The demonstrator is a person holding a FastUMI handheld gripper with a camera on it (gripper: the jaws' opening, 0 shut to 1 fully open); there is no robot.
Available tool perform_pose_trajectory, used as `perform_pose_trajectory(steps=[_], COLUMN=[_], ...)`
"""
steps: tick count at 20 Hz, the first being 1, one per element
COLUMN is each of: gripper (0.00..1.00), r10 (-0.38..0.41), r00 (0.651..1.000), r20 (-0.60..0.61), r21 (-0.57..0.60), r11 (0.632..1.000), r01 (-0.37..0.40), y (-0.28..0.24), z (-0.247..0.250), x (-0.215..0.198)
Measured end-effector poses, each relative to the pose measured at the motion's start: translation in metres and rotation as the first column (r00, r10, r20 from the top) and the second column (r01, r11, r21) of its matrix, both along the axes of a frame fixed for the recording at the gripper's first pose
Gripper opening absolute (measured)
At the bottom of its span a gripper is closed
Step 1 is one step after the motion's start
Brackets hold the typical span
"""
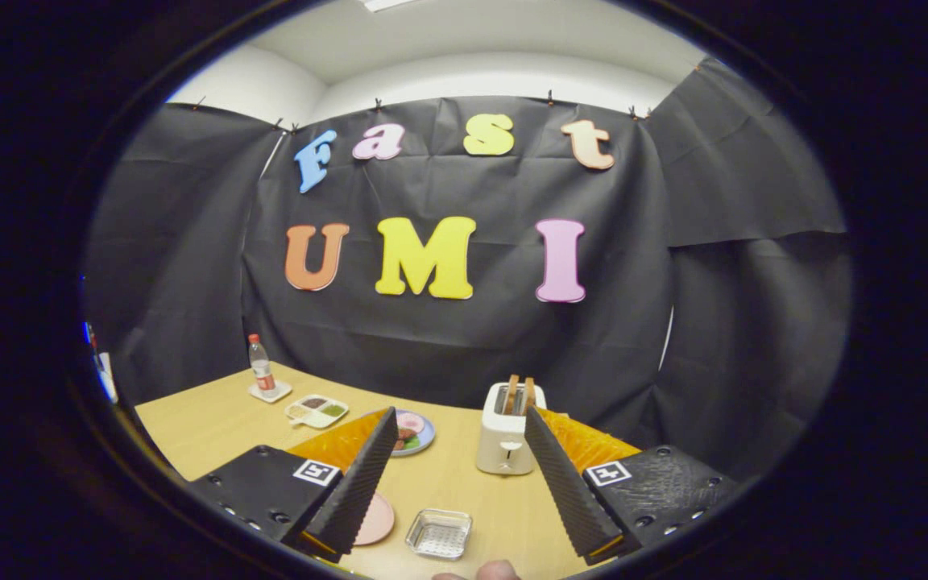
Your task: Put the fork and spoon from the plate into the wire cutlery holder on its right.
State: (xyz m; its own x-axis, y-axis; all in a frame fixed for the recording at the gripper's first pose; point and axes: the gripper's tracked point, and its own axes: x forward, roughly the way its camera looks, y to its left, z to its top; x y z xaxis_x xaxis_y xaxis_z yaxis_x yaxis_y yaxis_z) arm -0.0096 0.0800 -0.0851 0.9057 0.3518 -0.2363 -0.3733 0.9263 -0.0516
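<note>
Hovering gripper [460, 451] high above table [214, 419], fingers spread wide, grasping nothing. Pink plate [375, 519] just left of wire holder [439, 533]; fork, spoon indiscernible. Likely approach step; next, descending toward plate.

Colours and patterns, table scene

Table [214, 419]: light wood tone, plain. Toaster [506, 439]: cream body, with brown toast slices [519, 393] in the slots. Pink plate [375, 519]: plain, solid pink. Wire cutlery holder [440, 533]: silver metal mesh. Far plate [424, 435]: pale blue rim, carrying pink, dark red and green food. Divided tray [316, 411]: white, holding brown and green fillings. Bottle [261, 366]: clear, with a red cap and red label, on a white coaster.
</note>
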Motion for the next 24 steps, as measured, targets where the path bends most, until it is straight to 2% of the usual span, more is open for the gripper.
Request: perform_pose_trajectory(steps=[4, 8, 13, 17, 21, 24], gripper=[0.95, 0.95, 0.96, 0.94, 0.86, 0.76], r10=[0.071, 0.097, 0.048, -0.006, -0.054, -0.068], r00=[0.983, 0.962, 0.904, 0.844, 0.803, 0.79], r20=[-0.172, -0.255, -0.425, -0.537, -0.594, -0.609], r21=[-0.02, -0.053, -0.085, -0.119, -0.162, -0.195], r11=[0.997, 0.992, 0.992, 0.99, 0.985, 0.979], r01=[-0.075, -0.114, -0.093, -0.069, -0.054, -0.066], y=[0.033, 0.07, 0.108, 0.123, 0.131, 0.138], z=[-0.056, -0.092, -0.154, -0.201, -0.24, -0.261], x=[-0.019, -0.035, -0.054, -0.07, -0.078, -0.082])
